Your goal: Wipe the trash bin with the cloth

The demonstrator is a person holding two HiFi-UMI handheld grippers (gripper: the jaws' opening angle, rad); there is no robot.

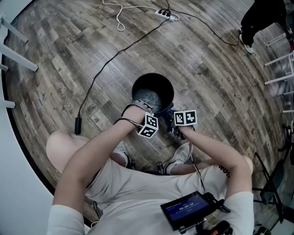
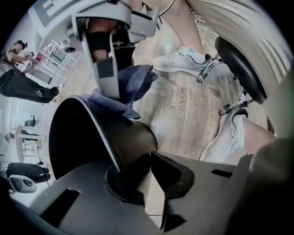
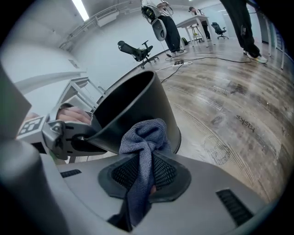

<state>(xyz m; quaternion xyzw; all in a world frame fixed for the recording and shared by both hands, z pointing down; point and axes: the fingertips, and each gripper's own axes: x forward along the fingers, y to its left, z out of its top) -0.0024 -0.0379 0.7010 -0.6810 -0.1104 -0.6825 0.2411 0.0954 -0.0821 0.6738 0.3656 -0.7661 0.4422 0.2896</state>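
Observation:
The black trash bin (image 1: 153, 92) stands on the wooden floor in front of the seated person's feet. My left gripper (image 1: 147, 108) points steeply down at its near rim. In the left gripper view the jaws (image 2: 138, 176) are shut on the thin rim of the bin (image 2: 105, 137). My right gripper (image 1: 173, 115) is beside the bin's near right side. Its jaws (image 3: 144, 172) are shut on a blue-grey cloth (image 3: 143, 137), which bunches up against the outer wall of the bin (image 3: 133, 105). That cloth (image 2: 135, 82) also lies against the rim in the left gripper view.
A black cable (image 1: 110, 57) and a white power strip (image 1: 165, 13) lie on the floor beyond the bin. Another person's legs (image 1: 257, 18) stand at the far right. White furniture legs (image 1: 18, 57) are at the left. My shoes (image 1: 181, 153) and a stool (image 2: 241, 69) are close by.

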